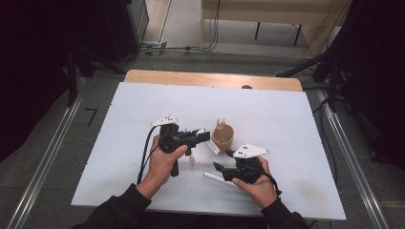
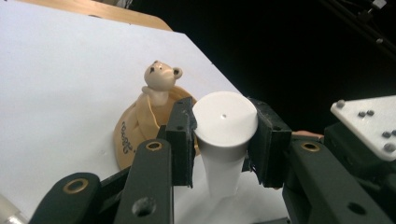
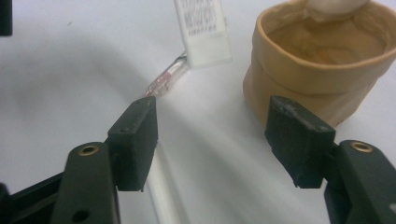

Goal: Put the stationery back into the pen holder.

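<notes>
Left tool (image 2: 224, 140) clamps a white cap (image 2: 224, 122) just beside the bear-topped tan cup (image 2: 140, 130). Right tool (image 3: 219, 135) hangs with jaws apart and nothing between them, low over the table (image 1: 143, 109). The white pen body (image 1: 217, 178) lies flat directly beneath it, long axis running along the left jaw, the cup just ahead.

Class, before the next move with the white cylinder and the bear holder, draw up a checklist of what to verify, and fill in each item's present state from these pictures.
1. Left tool clamped on white cylinder: ok.
2. Right tool open, nothing between its pads: ok.
3. Bear holder upright on the table: ok.
4. Holder's opening free for the cylinder: cannot tell; the right gripper view shows only part of the inside.
5. White stick lies on the table under the right tool: ok.
6. Holder's tag lies outside the cup: ok.
</notes>
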Action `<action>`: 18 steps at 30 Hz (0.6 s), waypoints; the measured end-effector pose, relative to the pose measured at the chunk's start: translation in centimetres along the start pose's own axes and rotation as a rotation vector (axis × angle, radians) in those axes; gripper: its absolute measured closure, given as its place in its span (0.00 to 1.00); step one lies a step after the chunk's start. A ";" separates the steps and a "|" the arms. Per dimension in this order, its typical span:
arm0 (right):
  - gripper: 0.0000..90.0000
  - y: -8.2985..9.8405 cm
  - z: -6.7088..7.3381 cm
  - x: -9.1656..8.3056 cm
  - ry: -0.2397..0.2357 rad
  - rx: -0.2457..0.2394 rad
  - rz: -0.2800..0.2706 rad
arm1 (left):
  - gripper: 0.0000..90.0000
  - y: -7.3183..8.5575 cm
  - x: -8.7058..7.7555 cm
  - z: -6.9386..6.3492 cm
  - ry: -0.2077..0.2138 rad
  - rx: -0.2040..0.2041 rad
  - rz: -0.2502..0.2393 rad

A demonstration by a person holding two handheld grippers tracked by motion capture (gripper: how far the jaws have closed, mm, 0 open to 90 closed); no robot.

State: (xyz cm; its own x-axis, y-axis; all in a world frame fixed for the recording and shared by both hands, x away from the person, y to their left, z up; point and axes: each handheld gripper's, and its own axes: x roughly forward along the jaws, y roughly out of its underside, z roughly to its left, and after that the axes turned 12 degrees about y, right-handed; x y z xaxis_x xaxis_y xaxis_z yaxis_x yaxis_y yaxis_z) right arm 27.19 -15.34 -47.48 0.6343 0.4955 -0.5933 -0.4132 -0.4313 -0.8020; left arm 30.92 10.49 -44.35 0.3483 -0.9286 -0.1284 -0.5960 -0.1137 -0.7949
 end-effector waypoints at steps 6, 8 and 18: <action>0.33 0.3 -0.3 -0.2 0.000 0.016 0.005 | 0.73 -0.9 -0.1 0.3 -0.011 0.003 -0.038; 0.33 0.4 -0.4 -0.2 0.000 0.018 0.009 | 0.73 -1.1 -0.1 0.5 -0.017 0.004 -0.051; 0.33 0.4 -0.5 -0.1 0.003 0.023 0.009 | 0.73 -1.7 0.3 1.2 -0.044 0.015 -0.076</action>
State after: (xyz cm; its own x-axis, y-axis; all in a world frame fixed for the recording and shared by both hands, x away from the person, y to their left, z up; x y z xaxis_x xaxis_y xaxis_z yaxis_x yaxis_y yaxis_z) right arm 27.25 -15.93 -47.70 0.6326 0.4890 -0.6005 -0.4341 -0.4183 -0.7979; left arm 32.93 10.79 -43.73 0.4237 -0.9011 -0.0925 -0.5554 -0.1777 -0.8124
